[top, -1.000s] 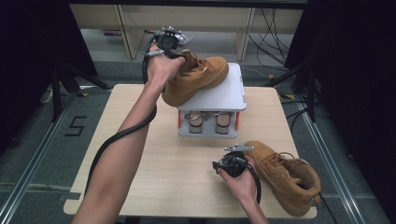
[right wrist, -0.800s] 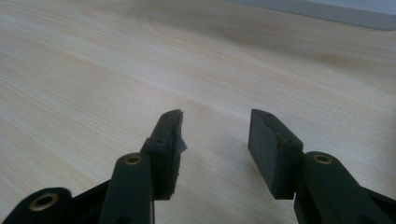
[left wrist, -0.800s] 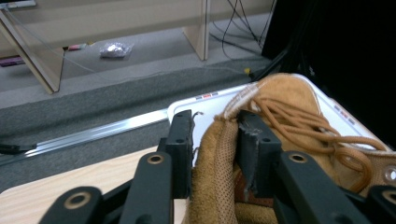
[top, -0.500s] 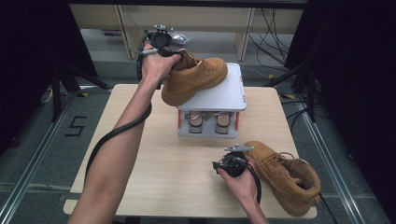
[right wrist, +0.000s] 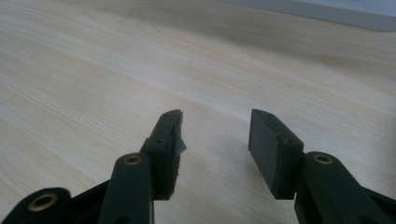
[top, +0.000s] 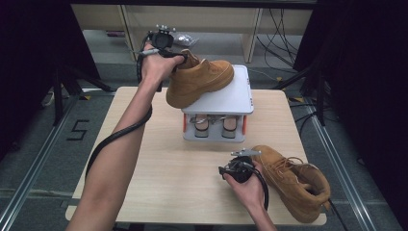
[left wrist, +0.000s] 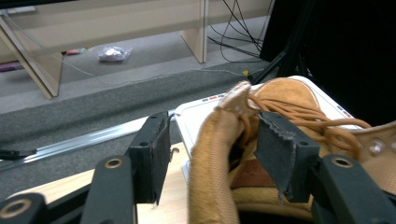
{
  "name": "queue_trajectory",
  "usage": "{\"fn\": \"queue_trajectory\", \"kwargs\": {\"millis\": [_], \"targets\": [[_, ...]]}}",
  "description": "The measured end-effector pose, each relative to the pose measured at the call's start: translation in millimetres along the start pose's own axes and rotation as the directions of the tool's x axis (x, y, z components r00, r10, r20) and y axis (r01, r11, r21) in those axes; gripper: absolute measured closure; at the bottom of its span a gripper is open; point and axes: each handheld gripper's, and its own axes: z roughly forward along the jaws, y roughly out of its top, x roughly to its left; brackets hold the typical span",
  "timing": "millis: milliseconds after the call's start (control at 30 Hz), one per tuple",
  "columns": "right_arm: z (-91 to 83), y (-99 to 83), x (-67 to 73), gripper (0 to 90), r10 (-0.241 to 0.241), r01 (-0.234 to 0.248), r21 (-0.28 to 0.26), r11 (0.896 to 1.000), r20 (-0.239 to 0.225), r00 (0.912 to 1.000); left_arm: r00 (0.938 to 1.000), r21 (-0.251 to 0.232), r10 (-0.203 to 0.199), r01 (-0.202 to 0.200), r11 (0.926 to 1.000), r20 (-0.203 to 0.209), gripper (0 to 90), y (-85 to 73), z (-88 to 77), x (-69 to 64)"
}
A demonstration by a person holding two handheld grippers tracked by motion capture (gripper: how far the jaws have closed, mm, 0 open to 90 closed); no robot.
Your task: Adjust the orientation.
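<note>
A tan suede boot lies on the flat top of a white stand, its heel overhanging the stand's left edge. My left gripper straddles the boot's heel collar. Its jaws have just been opening; the left pad stands clear of the collar, so the grip is open. In the high view the left gripper sits at the boot's heel, under the hand. A second tan boot rests on the table at the front right. My right gripper hovers just left of it, open and empty over bare wood.
The stand has a lower shelf holding two small pale items between orange posts. The wooden table has free room at the left and front. A cable trails from the left gripper along the forearm. Dark stands and floor rails flank the table.
The left hand has drawn slightly back and left at the boot's heel, while the boot stays on the stand top. The right hand and the second boot have not moved.
</note>
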Motion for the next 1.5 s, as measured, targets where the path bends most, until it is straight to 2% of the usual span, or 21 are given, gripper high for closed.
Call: {"fn": "queue_trajectory", "kwargs": {"millis": [133,200,267,367,433,467,567,600,633,733,833,867,933,967,1067,1167,1233,1267,1333,1367,1500], "targets": [[0.9,-0.2,1.7,54.8,0.010,-0.010,-0.006,1.000,-0.003,0.9999,0.9996,0.008,-0.003,0.003,1.0000,0.030,44.1,1.5,-5.2,0.0],[1.3,-0.2,2.1,54.8,0.018,-0.018,-0.007,1.000,-0.006,0.9998,0.9990,-0.017,-0.024,0.025,0.9995,0.038,44.8,3.5,-10.3,1.2],[1.0,0.0,1.7,54.8,0.013,-0.013,-0.007,1.000,-0.005,0.9999,0.9991,-0.025,-0.022,0.023,0.9994,0.038,46.3,5.1,-17.0,2.7],[1.3,0.6,1.3,54.8,-0.003,0.003,-0.010,1.000,-0.007,1.0000,0.9976,-0.033,-0.036,0.038,0.9987,0.059,51.2,5.6,-26.9,5.4],[0.5,1.7,3.3,54.9,0.010,-0.010,-0.003,1.000,-0.008,0.9999,0.9972,-0.033,-0.041,0.043,0.9985,0.063,54.6,4.7,-32.7,7.6],[1.8,1.9,3.3,54.9,-0.001,0.000,-0.025,1.000,-0.013,0.9999,0.9975,-0.027,-0.039,0.041,0.9988,0.059,56.3,3.6,-35.8,9.4],[1.0,3.8,5.2,55.1,0.000,0.000,-0.014,1.000,-0.012,0.9999,0.9969,-0.008,-0.027,0.028,0.9996,0.074,60.4,0.5,-40.6,14.9],[1.8,4.6,4.6,55.4,-0.011,0.011,-0.027,1.000,-0.012,0.9999,0.9940,-0.008,-0.047,0.048,0.9988,0.099,62.6,-1.4,-43.6,18.1],[0.6,5.3,6.2,55.8,0.006,-0.006,-0.018,1.000,-0.013,0.9999,0.9929,-0.014,-0.059,0.061,0.9980,0.103,64.6,-3.2,-45.6,20.7],[1.7,7.1,4.9,56.3,-0.014,0.014,-0.034,0.999,-0.009,0.9999,0.9937,-0.008,-0.057,0.058,0.9983,0.096,70.2,-10.7,-50.9,29.3],[0.1,8.2,7.0,57.1,0.008,-0.009,-0.013,1.000,-0.011,0.9999,0.9920,-0.017,-0.073,0.075,0.9971,0.103,74.9,-19.0,-53.8,36.1],[1.1,8.5,5.6,57.5,-0.013,0.013,-0.028,1.000,-0.009,0.9999,0.9935,-0.013,-0.063,0.064,0.9978,0.095,75.9,-22.3,-54.7,37.9],[0.3,9.7,7.5,58.9,0.004,-0.005,-0.025,1.000,-0.016,0.9999,0.9935,-0.004,-0.054,0.054,0.9985,0.100,77.2,-30.7,-55.1,40.2],[-0.1,11.1,6.9,60.0,-0.015,0.015,-0.043,0.999,-0.008,0.9999,0.9944,0.001,-0.044,0.044,0.9990,0.096,78.7,-34.6,-55.0,41.6],[-3.5,15.3,9.2,64.1,0.005,-0.006,-0.043,0.999,-0.009,0.9999,0.9970,-0.002,-0.015,0.015,0.9999,0.076,81.8,-47.3,-53.1,46.7],[-7.9,20.6,10.2,70.5,-0.007,0.006,-0.053,0.999,-0.010,0.9999,0.9983,0.002,0.010,-0.010,0.9999,0.057,85.2,-59.0,-49.3,49.8],[-11.9,24.0,11.0,74.6,-0.016,0.016,-0.066,0.998,-0.001,0.9999,0.9984,0.005,0.012,-0.012,0.9999,0.056,86.8,-66.0,-46.6,50.0],[-12.2,25.2,12.1,75.8,0.008,-0.009,-0.076,0.997,-0.020,0.9998,0.9984,0.003,0.004,-0.004,1.0000,0.057,87.6,-71.1,-44.6,49.2],[-16.3,27.9,12.5,78.1,0.007,-0.008,-0.078,0.997,-0.006,1.0000,0.9983,0.000,-0.006,0.006,1.0000,0.059,88.8,-77.7,-42.1,48.5],[-17.6,29.7,9.2,78.5,-0.029,0.029,-0.088,0.996,-0.003,0.9996,0.9983,0.000,-0.006,0.006,1.0000,0.059,88.9,-80.8,-41.4,48.5],[-22.7,31.6,10.5,81.1,0.009,-0.010,-0.086,0.996,-0.008,0.9999,0.9984,-0.014,-0.015,0.016,0.9998,0.055,89.3,-91.0,-38.4,48.3]]}}
